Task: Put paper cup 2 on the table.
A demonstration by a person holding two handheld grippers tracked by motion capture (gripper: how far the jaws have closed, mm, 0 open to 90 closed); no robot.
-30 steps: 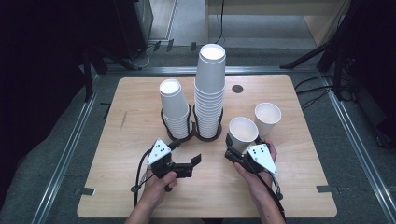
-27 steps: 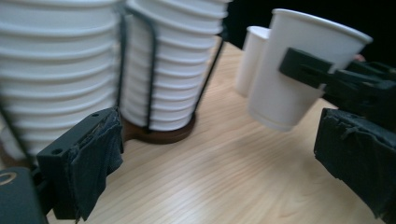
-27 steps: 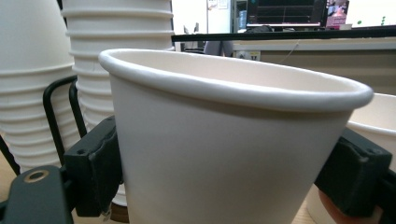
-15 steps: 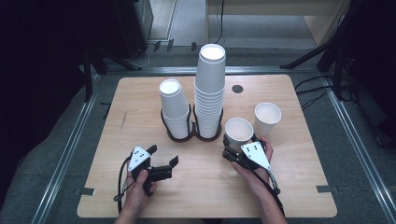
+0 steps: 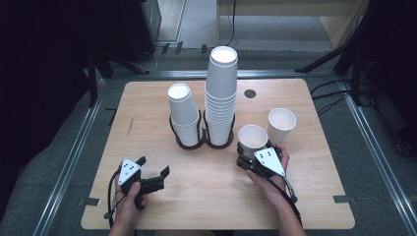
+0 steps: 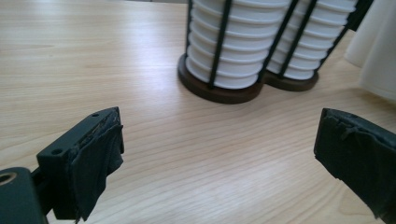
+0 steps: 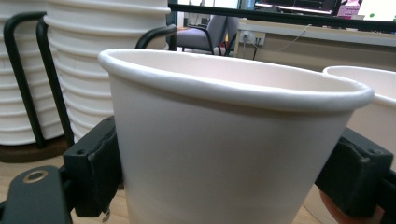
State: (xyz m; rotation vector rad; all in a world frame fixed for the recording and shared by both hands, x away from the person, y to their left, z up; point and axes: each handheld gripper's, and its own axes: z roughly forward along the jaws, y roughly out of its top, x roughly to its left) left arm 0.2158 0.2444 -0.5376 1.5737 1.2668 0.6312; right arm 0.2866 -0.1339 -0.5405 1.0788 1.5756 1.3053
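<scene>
The right gripper (image 5: pixel 244 158) is closed on a white paper cup (image 5: pixel 253 140), its two black pads set against the cup's lower wall on opposite sides, as the right gripper view shows; whether the cup's base rests on the table (image 5: pixel 314 196) or hangs just above it is hard to judge from there. The cup stands upright with its mouth open to the top, just to the right of the black wire cup holder (image 5: pixel 201 140) that sits near the middle of the table. A second loose cup (image 5: pixel 281 124) stands upright close beside the held one, on the side farther from the holder. The holder has two round bays: the right bay carries the tall stack of cups (image 5: pixel 221 93) and the left bay the short stack (image 5: pixel 183 110).

The left gripper (image 5: pixel 152 172) is in front of the holder and to its left, well apart from it, low over bare wood. Its jaws stand wide apart with nothing between them, and they point toward the holder's dark base (image 6: pixel 219 91).
</scene>
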